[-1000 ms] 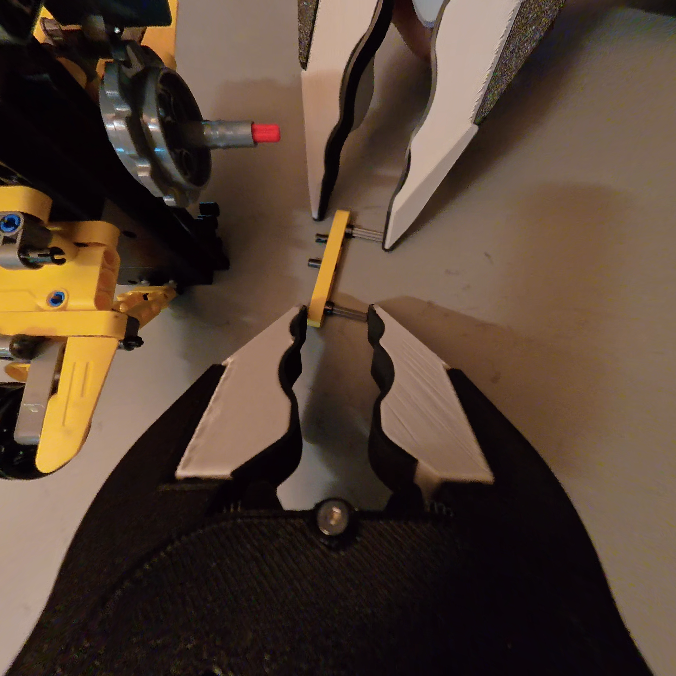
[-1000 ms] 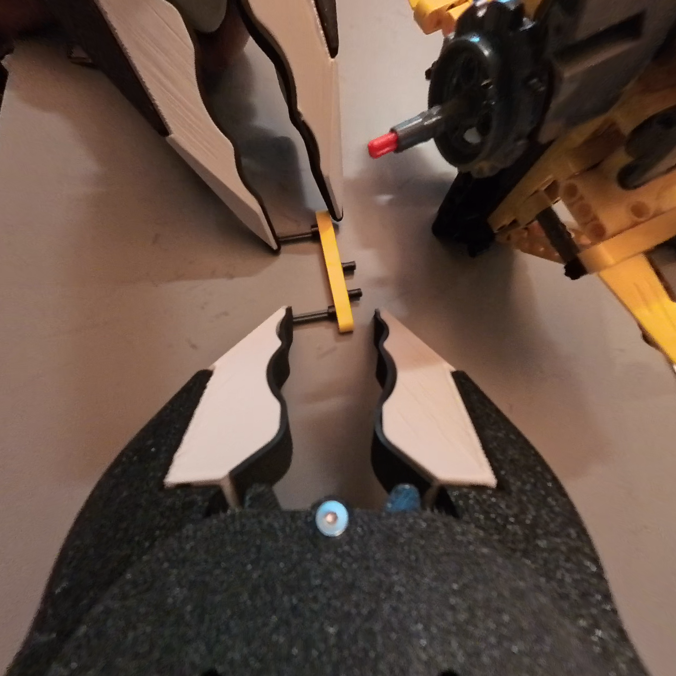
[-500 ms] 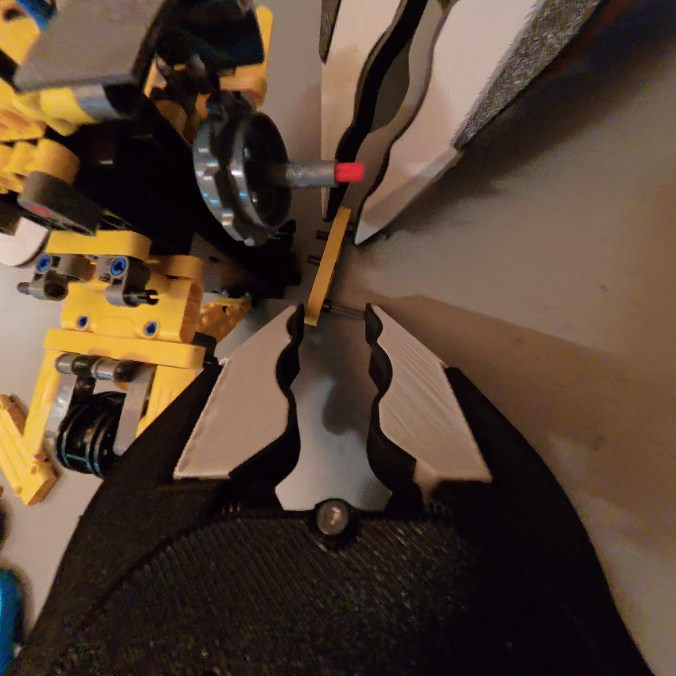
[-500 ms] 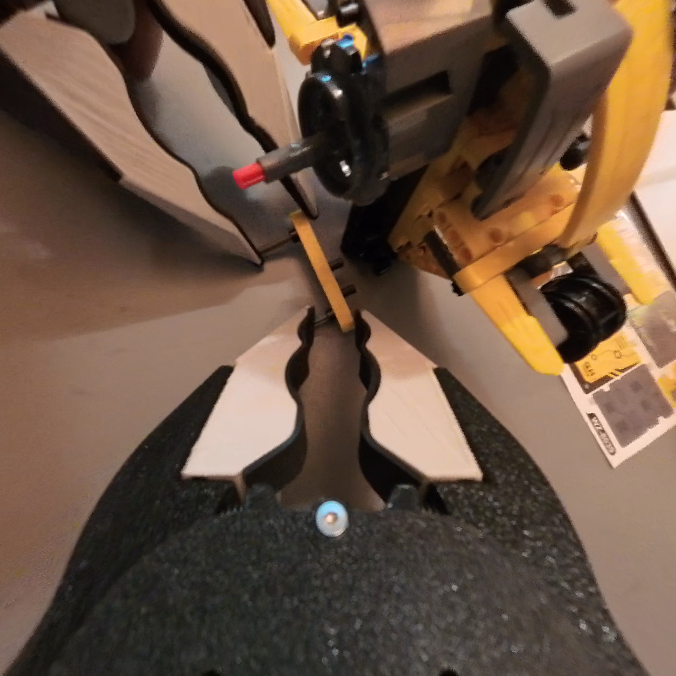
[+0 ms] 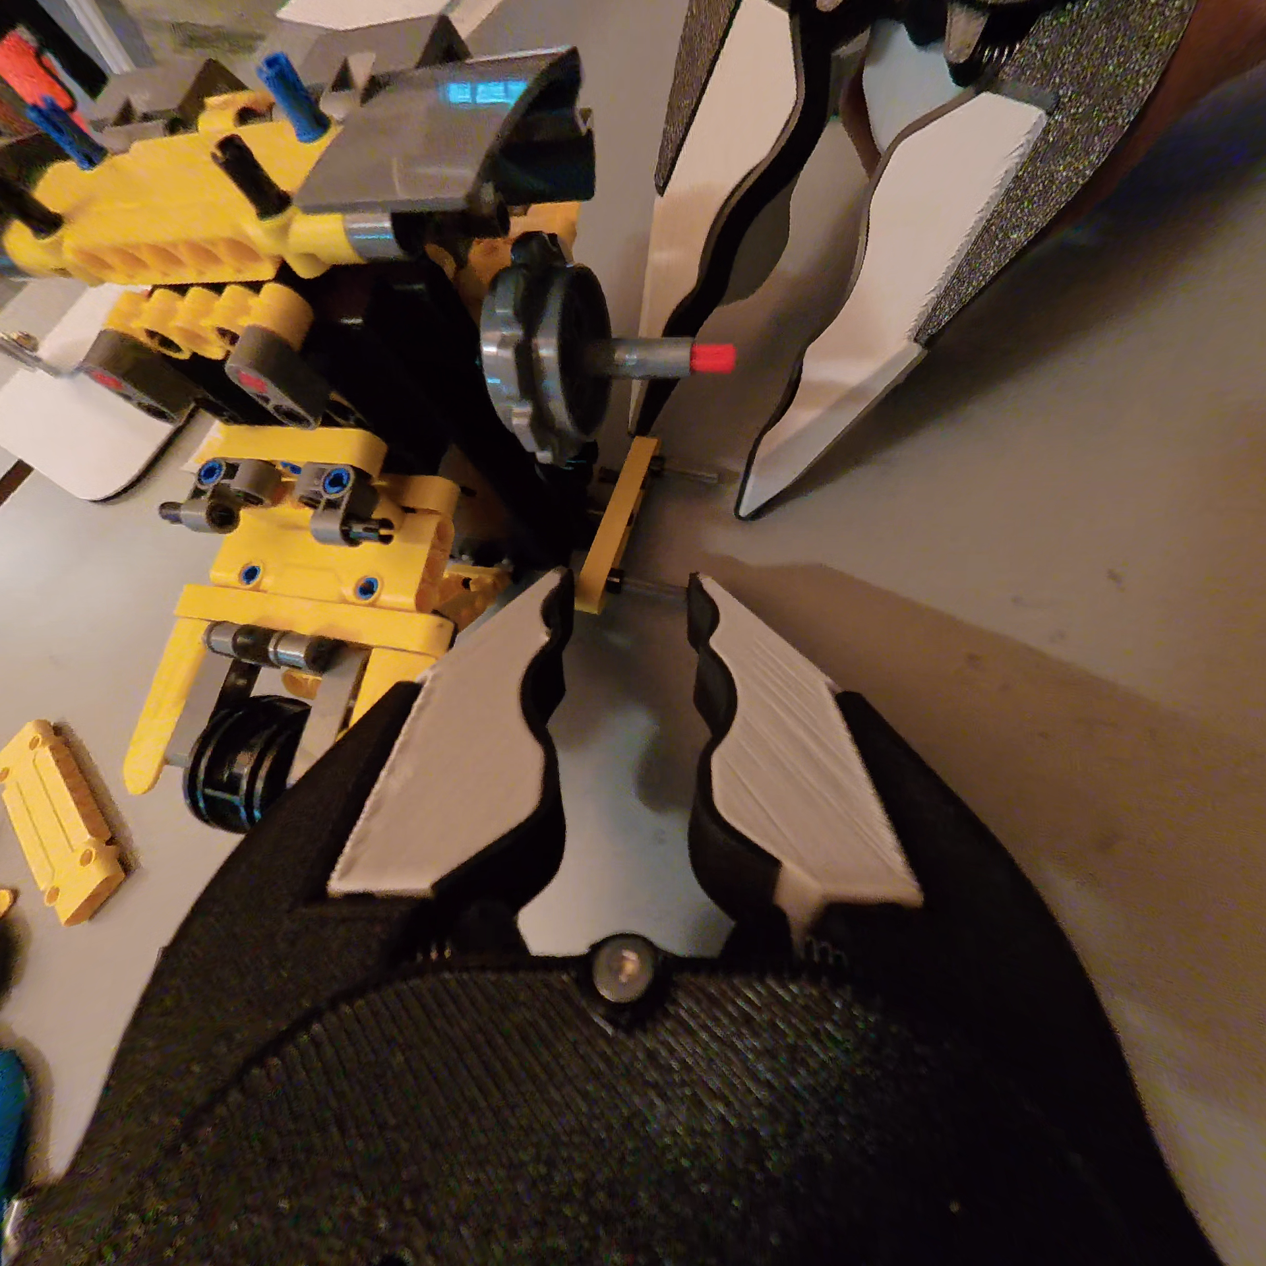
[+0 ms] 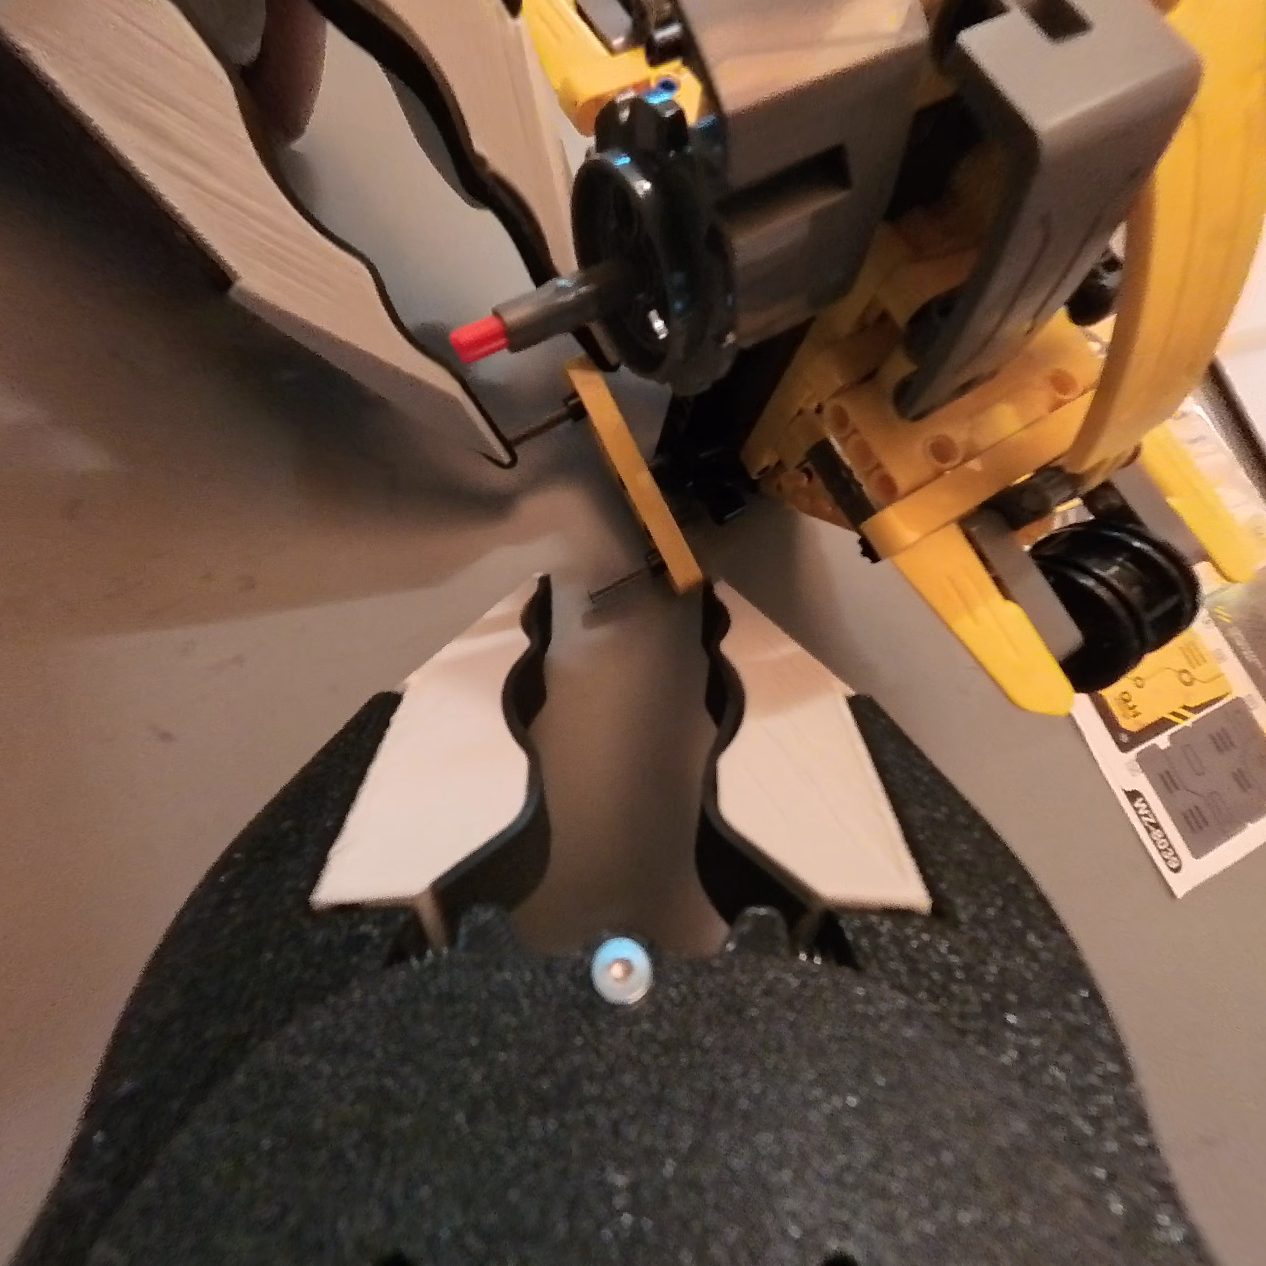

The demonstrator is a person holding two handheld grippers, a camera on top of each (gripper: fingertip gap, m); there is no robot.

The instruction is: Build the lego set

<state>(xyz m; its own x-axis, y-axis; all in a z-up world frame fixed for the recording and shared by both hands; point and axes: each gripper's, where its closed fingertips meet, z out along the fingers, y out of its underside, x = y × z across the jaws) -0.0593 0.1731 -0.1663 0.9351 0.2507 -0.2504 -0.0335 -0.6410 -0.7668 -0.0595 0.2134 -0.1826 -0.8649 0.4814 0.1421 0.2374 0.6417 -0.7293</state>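
Observation:
A thin yellow beam [image 5: 616,527] with black pins lies edge-on against the black side of a yellow, black and grey brick-built vehicle model [image 5: 294,520], just below its wheel hub [image 5: 548,356] and red-tipped axle [image 5: 712,356]. My left gripper [image 5: 627,586] grips the beam's near end across the beam and its pin. My right gripper [image 6: 627,589] is open around the other end of the beam [image 6: 644,493]; the pin tip stands clear of its finger. It faces me in the left wrist view [image 5: 695,473]. The model [image 6: 925,411] fills the right wrist view's upper right.
A loose yellow plate piece [image 5: 58,822] lies left of my left gripper. A white sheet [image 5: 75,438] lies beyond the model. A sticker sheet [image 6: 1199,753] lies by the model's black roller [image 6: 1110,610]. Grey tabletop [image 5: 1027,616] spreads to the right. The gap from one gripper's tips to the other's is roughly 5 centimeters.
Both grippers moved the beam sideways until it lay against the model below the hub. The right gripper, shut on the beam's end half a second ago, has now opened.

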